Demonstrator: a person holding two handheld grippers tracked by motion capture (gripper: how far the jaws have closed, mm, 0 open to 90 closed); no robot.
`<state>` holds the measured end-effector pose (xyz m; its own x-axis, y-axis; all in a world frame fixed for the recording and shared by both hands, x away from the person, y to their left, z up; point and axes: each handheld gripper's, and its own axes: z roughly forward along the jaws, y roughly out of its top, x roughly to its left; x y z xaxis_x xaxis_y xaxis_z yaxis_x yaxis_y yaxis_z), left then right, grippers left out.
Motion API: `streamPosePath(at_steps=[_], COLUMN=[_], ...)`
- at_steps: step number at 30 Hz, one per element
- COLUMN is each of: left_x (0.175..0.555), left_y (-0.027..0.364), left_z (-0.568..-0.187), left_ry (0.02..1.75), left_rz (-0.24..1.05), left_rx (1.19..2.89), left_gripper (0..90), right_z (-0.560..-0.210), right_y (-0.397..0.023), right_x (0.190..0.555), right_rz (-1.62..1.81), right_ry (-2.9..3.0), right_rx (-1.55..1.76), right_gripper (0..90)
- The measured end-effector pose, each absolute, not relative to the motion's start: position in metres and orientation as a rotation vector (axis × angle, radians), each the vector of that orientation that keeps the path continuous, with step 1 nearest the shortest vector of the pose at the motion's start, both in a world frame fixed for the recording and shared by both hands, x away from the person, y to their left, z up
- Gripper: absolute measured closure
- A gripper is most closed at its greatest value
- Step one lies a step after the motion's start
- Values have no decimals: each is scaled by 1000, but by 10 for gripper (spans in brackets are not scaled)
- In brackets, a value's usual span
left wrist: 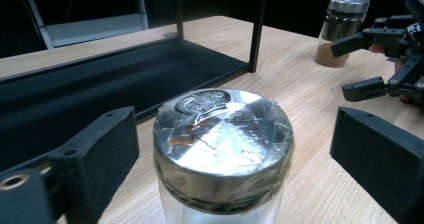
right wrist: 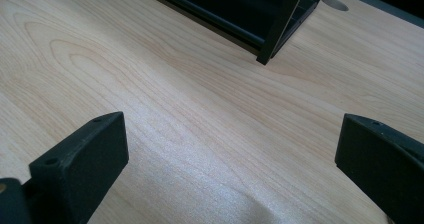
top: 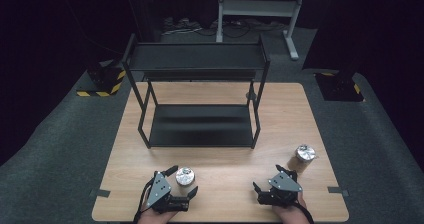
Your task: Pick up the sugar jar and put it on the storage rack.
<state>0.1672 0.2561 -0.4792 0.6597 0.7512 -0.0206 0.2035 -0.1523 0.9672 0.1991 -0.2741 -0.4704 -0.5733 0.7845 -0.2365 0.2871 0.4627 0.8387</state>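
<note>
So the left gripper (top: 185, 180) has its jaws spread around a glass jar (left wrist: 222, 149) with a foil-wrapped lid, gaps showing on both sides, pads not touching it. The jar stands upright on the wooden table (top: 225, 176) near the front edge. The right gripper (top: 266, 179) sits wide open over bare wood. A second jar (top: 302, 158) stands just beyond it, right of the black shelf rack (top: 200, 126).

A: State the item count on the table (top: 220, 179).

B: I count two jars: one foil-capped clear jar (top: 185, 176) and one jar of brown contents (top: 302, 158). One black two-tier rack (top: 196, 96) is present.

A: Tools?

B: I hold two, one left gripper (top: 184, 180) and one right gripper (top: 266, 177).
</note>
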Motion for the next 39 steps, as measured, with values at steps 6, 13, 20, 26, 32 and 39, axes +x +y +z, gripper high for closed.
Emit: streamPosePath(at_steps=[6,13,20,26,32,39], left_x=[168,171,170,170,168,161], left_y=[256,260,260,260,259,260], left_z=[-482,-483,-483,-483,-479,-473], left_ry=[793,811,779,771,761,758], left_rz=[596,557,577,584,593,604], left_rx=[1694,1682,1695,1697,1716,1693], left_gripper=[137,221,307,341,345,345], right_z=[-470,-470,-470,-469,-469,-469], right_y=[-274,-274,-274,-274,-273,-275], right_x=[199,199,199,200,201,202], right_rz=[1036,1036,1035,1030,1026,1036], right_ry=[2095,2094,2095,2107,2107,2110], right_rx=[885,885,885,879,886,898], right_gripper=[0,0,0,0,0,0])
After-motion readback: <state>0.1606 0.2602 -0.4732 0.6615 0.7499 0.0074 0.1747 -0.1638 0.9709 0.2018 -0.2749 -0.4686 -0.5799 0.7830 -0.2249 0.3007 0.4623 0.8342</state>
